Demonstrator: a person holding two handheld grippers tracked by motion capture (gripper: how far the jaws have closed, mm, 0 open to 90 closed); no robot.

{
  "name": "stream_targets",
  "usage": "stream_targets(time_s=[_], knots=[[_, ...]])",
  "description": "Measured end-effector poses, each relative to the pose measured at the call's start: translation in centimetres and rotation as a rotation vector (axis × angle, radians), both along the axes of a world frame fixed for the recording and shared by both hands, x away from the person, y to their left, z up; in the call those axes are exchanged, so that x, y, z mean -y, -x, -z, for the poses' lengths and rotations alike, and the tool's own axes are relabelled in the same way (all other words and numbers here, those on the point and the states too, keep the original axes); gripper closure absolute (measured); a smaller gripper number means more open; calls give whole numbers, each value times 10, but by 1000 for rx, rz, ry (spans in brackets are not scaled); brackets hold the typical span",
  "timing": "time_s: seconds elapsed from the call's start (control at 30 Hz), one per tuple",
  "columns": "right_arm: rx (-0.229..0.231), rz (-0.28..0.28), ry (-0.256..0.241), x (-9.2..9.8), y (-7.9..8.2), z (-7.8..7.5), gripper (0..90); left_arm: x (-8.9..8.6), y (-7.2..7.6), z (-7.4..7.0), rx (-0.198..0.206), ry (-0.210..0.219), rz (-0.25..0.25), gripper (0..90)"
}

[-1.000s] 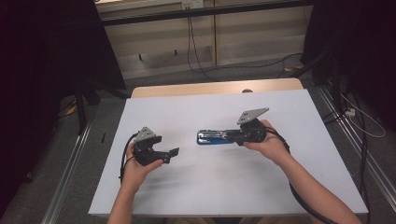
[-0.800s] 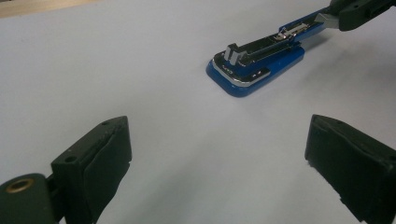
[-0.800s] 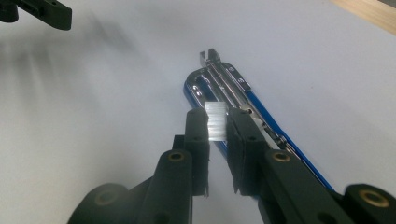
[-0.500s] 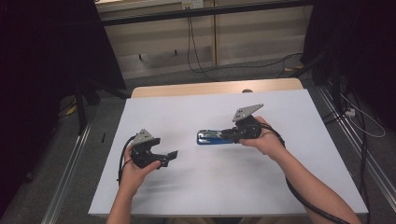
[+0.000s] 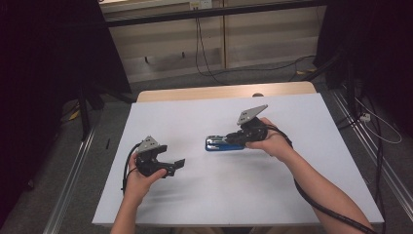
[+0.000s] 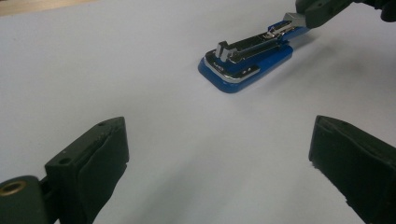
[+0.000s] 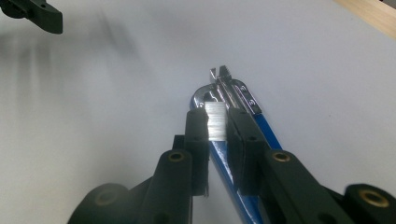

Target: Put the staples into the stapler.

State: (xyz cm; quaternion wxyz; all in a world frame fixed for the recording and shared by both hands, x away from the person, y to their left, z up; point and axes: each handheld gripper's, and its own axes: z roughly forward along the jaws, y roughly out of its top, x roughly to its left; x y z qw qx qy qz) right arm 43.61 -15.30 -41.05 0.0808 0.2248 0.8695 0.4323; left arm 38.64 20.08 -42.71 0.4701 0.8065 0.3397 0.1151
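A blue stapler lies flat on the white bench, roughly at its middle and a little toward the right edge, its long axis running left to right. Its top is swung open, so the chrome staple channel is exposed above the blue base.

The right tongs reach in from the right along the stapler's length. In the right gripper view the two black jaws stand narrow, pinched on a strip of staples that sits over the stapler's open channel. The left gripper view shows the same jaws at the far end of the stapler. The right hand wraps the tool's grip, with its cable trailing toward the near right corner of the bench.

The left tongs hover low over the bench, well apart from the stapler, toward the near left part of the surface. Their jaws are spread wide with nothing between them, only bare white bench in the gap. The left hand holds this tool from the near edge.
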Motion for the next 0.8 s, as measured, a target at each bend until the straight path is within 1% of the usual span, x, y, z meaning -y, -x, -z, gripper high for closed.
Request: stream_targets(time_s=[0.13, 0.2, 0.4, 0.57, 0.67, 0.8], knots=[[0, -11, -6, 0, -6, 1, 794, 0, 0, -1, 5, 11, 12, 49], [5, -18, 1, 0, -9, 1, 794, 0, 1, -1, 3, 13, 10, 49], [16, -34, 1, 3, -16, -5, 794, 0, 1, -1, -1, 9, 12, 49], [30, -56, 25, 3, -20, -7, 793, -1, 1, -1, -2, 5, 16, 49], [38, -56, 19, 3, -22, -8, 794, -1, 2, 0, -2, 7, 13, 49], [35, -55, 18, 3, -27, -6, 794, -1, 1, 0, -2, 4, 11, 49]])
